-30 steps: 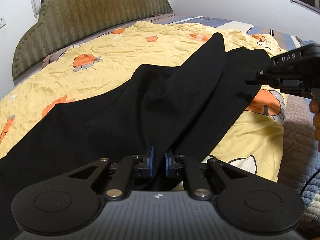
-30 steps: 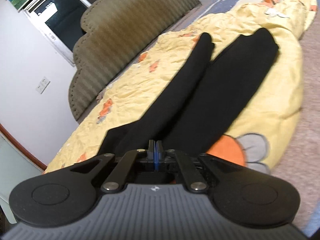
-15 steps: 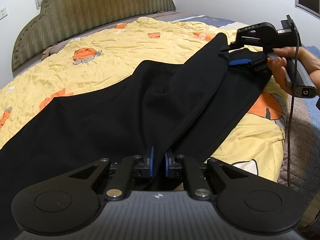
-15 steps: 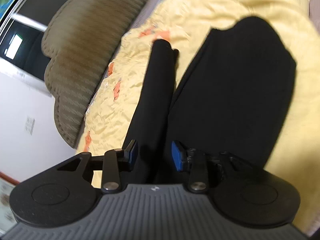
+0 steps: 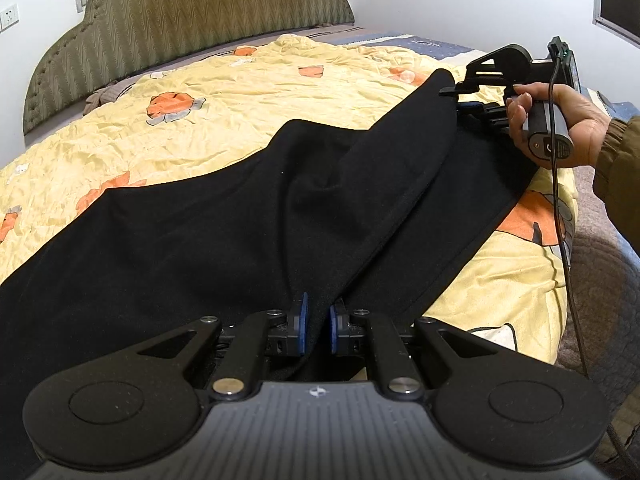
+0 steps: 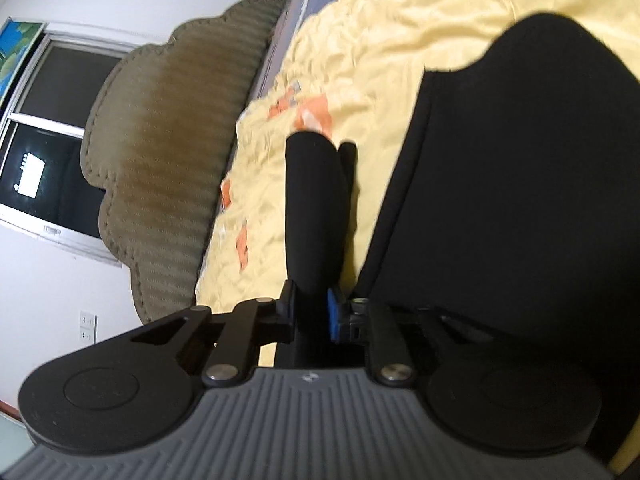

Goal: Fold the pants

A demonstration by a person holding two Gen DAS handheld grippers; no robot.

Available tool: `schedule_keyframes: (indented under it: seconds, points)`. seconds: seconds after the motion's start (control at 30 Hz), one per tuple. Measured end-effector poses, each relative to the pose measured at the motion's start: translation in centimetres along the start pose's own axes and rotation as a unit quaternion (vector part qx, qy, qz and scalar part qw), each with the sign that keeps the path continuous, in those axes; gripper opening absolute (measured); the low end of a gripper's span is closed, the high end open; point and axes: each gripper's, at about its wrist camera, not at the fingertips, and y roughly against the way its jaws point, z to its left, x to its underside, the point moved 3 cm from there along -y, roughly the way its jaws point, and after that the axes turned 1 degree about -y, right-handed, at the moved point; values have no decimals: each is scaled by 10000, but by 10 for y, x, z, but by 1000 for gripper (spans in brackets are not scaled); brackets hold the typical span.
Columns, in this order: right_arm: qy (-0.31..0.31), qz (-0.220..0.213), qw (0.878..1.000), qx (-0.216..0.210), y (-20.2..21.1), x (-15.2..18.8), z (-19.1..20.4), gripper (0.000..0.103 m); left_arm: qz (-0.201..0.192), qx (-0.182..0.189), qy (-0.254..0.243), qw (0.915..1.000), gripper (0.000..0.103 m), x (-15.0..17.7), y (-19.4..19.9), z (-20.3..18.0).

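Black pants [image 5: 248, 216] lie spread on a yellow bedspread [image 5: 224, 92], legs running toward the far right. My left gripper [image 5: 316, 322] is shut on a fold of the pants at the near edge. My right gripper [image 5: 460, 100], held in a hand, sits at the far leg's hem. In the right wrist view the right gripper [image 6: 310, 310] has its fingers on either side of that narrow leg [image 6: 314, 208], the pads close against the cloth; the other leg [image 6: 520, 200] lies wide to its right.
A padded olive headboard [image 5: 180, 12] stands at the back left. The bed's edge drops off on the right, with a grey-brown blanket [image 5: 596, 280] below it. The right gripper's cable [image 5: 560, 208] hangs over that edge. White walls surround the bed.
My right gripper has moved from the near leg out to the far leg's hem, opened on the way, and closed in around that leg. My left gripper has kept its hold.
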Motion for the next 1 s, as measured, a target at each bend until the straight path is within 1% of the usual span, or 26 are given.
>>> schedule_keyframes:
  seconds: [0.03, 0.07, 0.1, 0.13, 0.2, 0.3, 0.4, 0.47, 0.5, 0.53, 0.6, 0.63, 0.67, 0.7, 0.73, 0.77, 0.83, 0.9, 0.97, 1.0]
  points:
    - [-50, -110, 9999, 73, 0, -2, -1, 17, -3, 2, 14, 10000, 11, 0, 0, 0]
    - [-86, -164, 9998, 51, 1, -5, -2, 17, -8, 7, 23, 10000, 11, 0, 1, 1]
    - [-106, -168, 9998, -41, 1, -7, -3, 15, -12, 17, 33, 10000, 11, 0, 1, 1]
    - [-26, -184, 9998, -38, 3, -8, -1, 6, -12, 32, 48, 10000, 11, 0, 2, 2]
    - [312, -296, 9991, -1, 14, -10, 7, 6, -26, 67, 82, 9999, 11, 0, 3, 3]
    - [794, -602, 9950, 22, 44, -9, 21, 6, -32, 146, 121, 9998, 11, 1, 5, 5]
    - [1380, -908, 9862, 57, 86, -5, 32, 6, -43, 279, 173, 9995, 11, 4, 9, 9]
    - [1575, -1067, 9816, 146, 112, -4, 31, 6, -32, 337, 223, 9992, 11, 6, 9, 11]
    - [1639, -1099, 9800, 240, 122, -3, 27, 6, -20, 355, 250, 9991, 11, 7, 8, 12]
    - [1667, -1043, 9796, 428, 127, -2, 19, 6, -11, 360, 267, 9990, 11, 7, 8, 12]
    - [1576, -821, 9812, 758, 127, -3, -1, 6, -11, 323, 219, 9992, 11, 7, 8, 10]
    - [1412, -671, 9834, 918, 125, -5, -15, 8, -17, 299, 170, 9994, 11, 8, 9, 9]
    - [1182, -601, 9864, 970, 124, -6, -26, 11, -17, 271, 123, 9996, 11, 8, 10, 7]
    - [860, -541, 9908, 888, 125, -8, -38, 11, -20, 254, 101, 9996, 11, 8, 10, 6]
    - [623, -555, 9937, 754, 126, -9, -45, 11, -16, 243, 81, 9997, 11, 8, 10, 5]
    - [546, -559, 9945, 700, 129, -10, -49, 14, -6, 236, 66, 9997, 11, 8, 9, 5]
    - [591, -574, 9944, 666, 125, -13, -45, 17, 6, 234, 41, 9997, 11, 6, 10, 4]
    - [607, -655, 9930, 777, 124, -17, -42, 17, -1, 251, -17, 9997, 11, 6, 13, 3]
    - [681, -924, 9889, 943, 130, -21, -43, 26, 37, 294, -98, 9995, 11, 7, 16, 2]
    - [743, -1080, 9862, 1014, 134, -23, -42, 27, 62, 320, -129, 9994, 11, 7, 17, 2]
